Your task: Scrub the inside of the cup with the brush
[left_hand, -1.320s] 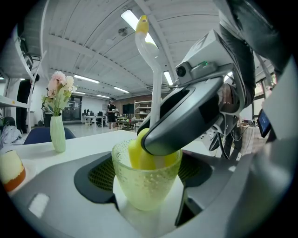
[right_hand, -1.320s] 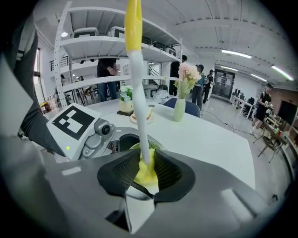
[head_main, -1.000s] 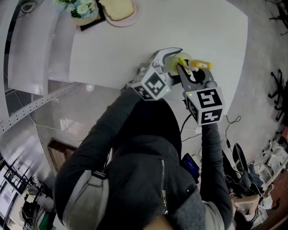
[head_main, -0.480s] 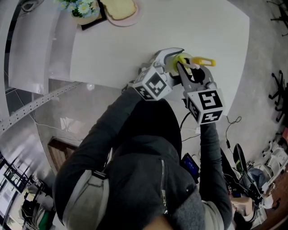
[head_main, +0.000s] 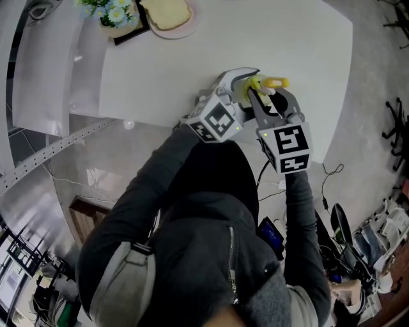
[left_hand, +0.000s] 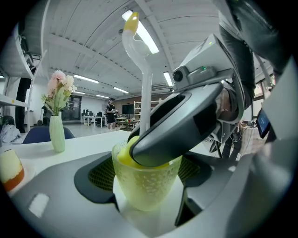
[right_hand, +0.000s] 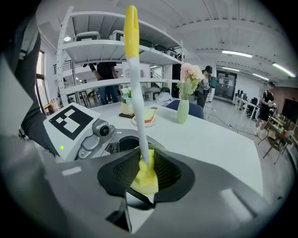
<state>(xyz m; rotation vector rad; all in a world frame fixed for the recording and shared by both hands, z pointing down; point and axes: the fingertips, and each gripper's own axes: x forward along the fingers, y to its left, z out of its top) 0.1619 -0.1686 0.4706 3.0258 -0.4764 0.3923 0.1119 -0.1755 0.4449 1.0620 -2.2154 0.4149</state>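
Note:
A translucent yellow-green cup (left_hand: 145,188) stands on the white table (head_main: 179,57) near its front edge, and my left gripper (left_hand: 146,173) is shut on its sides. In the head view that cup (head_main: 245,94) sits between the left gripper's (head_main: 241,83) curved jaws. My right gripper (right_hand: 145,173) is shut on the brush (right_hand: 138,102), gripping it low at its yellow sponge head (right_hand: 145,180). The sponge end is down in the cup's mouth, under the right gripper's jaw. The white handle with its yellow tip (head_main: 275,82) sticks up and away from me.
At the table's far left stand a flower vase (head_main: 112,11) and a pink plate with food (head_main: 168,15). The vase (left_hand: 57,133) is well off to the cup's left. The table's right edge (head_main: 332,96) lies close beyond the right gripper. Shelving (right_hand: 93,56) and people stand further off.
The right gripper has rolled a little, and the brush's yellow handle tip has swung leftward and up in the head view. The left gripper and cup have stayed put.

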